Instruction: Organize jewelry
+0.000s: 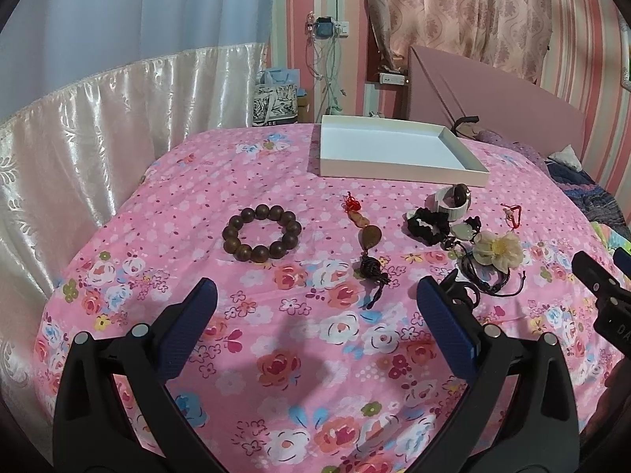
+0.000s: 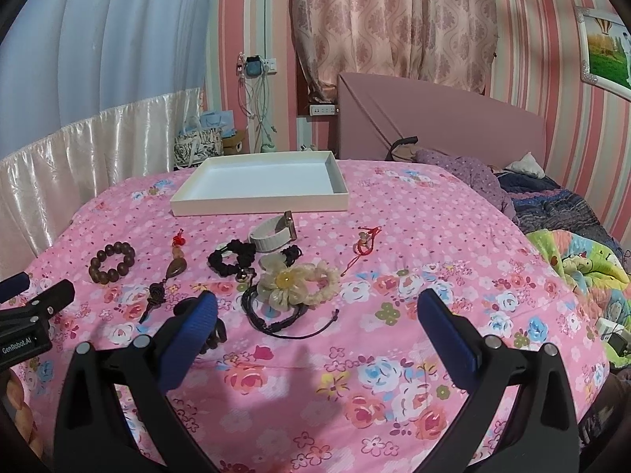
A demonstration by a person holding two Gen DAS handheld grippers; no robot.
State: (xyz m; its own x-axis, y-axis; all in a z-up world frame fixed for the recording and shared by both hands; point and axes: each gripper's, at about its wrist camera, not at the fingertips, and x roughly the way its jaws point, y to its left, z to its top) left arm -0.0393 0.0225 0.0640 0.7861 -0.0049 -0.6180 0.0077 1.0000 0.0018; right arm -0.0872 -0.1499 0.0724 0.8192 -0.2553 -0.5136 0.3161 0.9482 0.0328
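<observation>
Jewelry lies spread on the pink floral bedspread. A brown wooden bead bracelet sits at the left, a red-knotted pendant charm beside it. Right of those are a black scrunchie, a white watch, a cream flower hair tie, black cord bracelets and a small red string charm. An empty white tray lies behind them. My left gripper and right gripper hover open, holding nothing.
A pink headboard and patterned bedding are at the right. Shiny curtains hang along the bed's left edge. Bags and cables stand on the floor beyond the bed. The other gripper shows at each view's side edge.
</observation>
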